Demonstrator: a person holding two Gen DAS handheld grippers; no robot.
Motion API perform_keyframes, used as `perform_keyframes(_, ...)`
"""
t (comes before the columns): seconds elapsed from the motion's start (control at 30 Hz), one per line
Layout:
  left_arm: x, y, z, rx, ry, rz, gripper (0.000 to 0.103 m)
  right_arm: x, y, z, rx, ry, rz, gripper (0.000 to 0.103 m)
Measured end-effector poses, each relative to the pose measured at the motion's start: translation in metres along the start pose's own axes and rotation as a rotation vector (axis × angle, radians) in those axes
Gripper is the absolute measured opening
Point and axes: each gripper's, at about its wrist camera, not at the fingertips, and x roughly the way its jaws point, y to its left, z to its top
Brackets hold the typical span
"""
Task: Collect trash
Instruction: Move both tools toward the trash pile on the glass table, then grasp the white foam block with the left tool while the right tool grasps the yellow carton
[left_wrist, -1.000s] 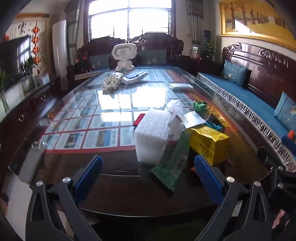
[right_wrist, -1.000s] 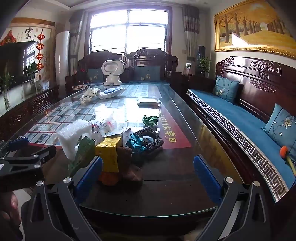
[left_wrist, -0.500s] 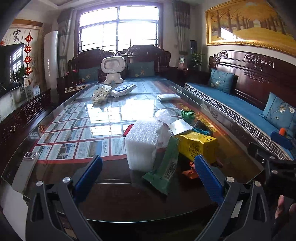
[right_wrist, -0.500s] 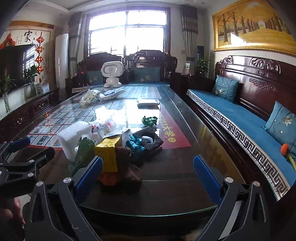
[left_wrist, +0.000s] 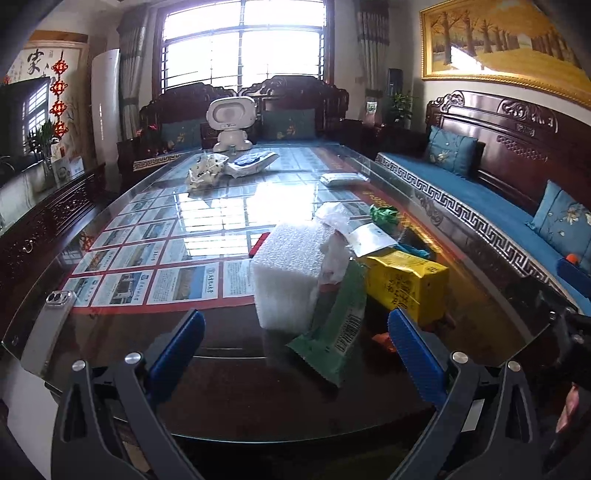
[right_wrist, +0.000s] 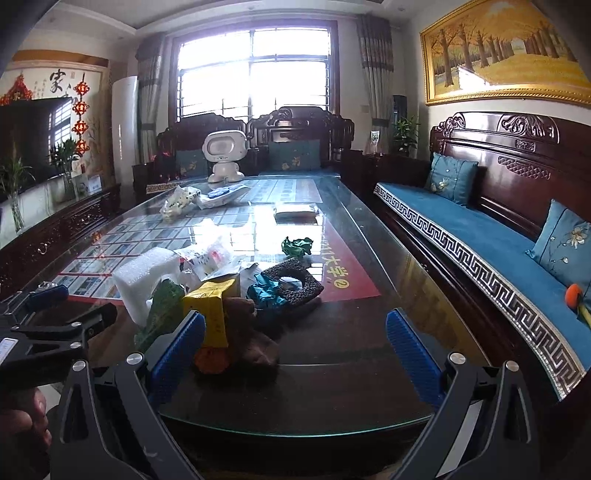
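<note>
A heap of trash lies on the near end of the glass-topped table (left_wrist: 229, 373): a white foam block (left_wrist: 291, 273), a green wrapper (left_wrist: 332, 339), a yellow packet (left_wrist: 406, 284), a crumpled clear bag (left_wrist: 334, 218) and a green paper ball (left_wrist: 384, 214). In the right wrist view the same heap shows the foam block (right_wrist: 144, 277), the yellow packet (right_wrist: 212, 306), a brown lump (right_wrist: 251, 332), teal paper (right_wrist: 266, 291) and a black ring-shaped piece (right_wrist: 295, 280). My left gripper (left_wrist: 295, 343) is open and empty, just short of the green wrapper. My right gripper (right_wrist: 295, 347) is open and empty, near the brown lump.
A phone (left_wrist: 48, 328) lies at the table's near left edge. Further back are a white toy robot (left_wrist: 231, 122), a patterned bag (left_wrist: 205, 170), a wipes pack (left_wrist: 255, 160) and a flat packet (left_wrist: 341, 178). A blue-cushioned wooden bench (right_wrist: 498, 251) runs along the right.
The left gripper has levelled and shifted left, so the trash heap now sits right of centre. The right gripper has edged slightly forward. Both stay open and empty.
</note>
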Motion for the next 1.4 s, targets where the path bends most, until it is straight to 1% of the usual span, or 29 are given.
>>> perform_keyframes(0.1,0.007,0.001,0.001,-0.005,0.009,0.017,0.099,0.002,0.004,0.000,-0.020,-0.005,0.014,0.095)
perform_keyframes(0.17,0.012,0.002,0.001,-0.006,0.013,0.017,0.099,0.003,0.006,-0.002,-0.029,-0.006,0.018,0.092)
perform_keyframes(0.23,0.017,0.003,0.003,-0.001,0.016,0.024,0.099,0.007,0.009,-0.002,-0.039,0.003,0.038,0.082)
perform_keyframes(0.33,0.027,0.008,0.006,-0.003,0.024,0.048,0.099,0.012,0.011,-0.002,-0.036,0.019,0.067,0.078)
perform_keyframes(0.43,0.036,0.014,0.008,-0.018,0.034,0.049,0.099,0.016,0.015,-0.004,-0.041,0.028,0.082,0.072)
perform_keyframes(0.53,0.045,0.017,0.008,-0.017,0.043,0.051,0.099,0.021,0.019,-0.004,-0.041,0.038,0.099,0.071)
perform_keyframes(0.93,0.074,0.024,0.012,-0.007,0.077,0.064,0.099,0.034,0.025,-0.002,-0.051,0.057,0.116,0.071)
perform_keyframes(1.13,0.091,0.030,0.015,-0.023,0.092,0.012,0.099,0.039,0.027,-0.002,-0.053,0.065,0.121,0.071)
perform_keyframes(1.27,0.101,0.027,0.020,-0.009,0.103,-0.006,0.099,0.042,0.028,-0.003,-0.054,0.071,0.130,0.071)
perform_keyframes(1.37,0.105,0.028,0.021,-0.022,0.104,-0.020,0.098,0.044,0.030,-0.003,-0.056,0.073,0.134,0.070)
perform_keyframes(1.4,0.105,0.028,0.021,-0.030,0.103,-0.024,0.097,0.045,0.030,-0.003,-0.057,0.075,0.138,0.066)
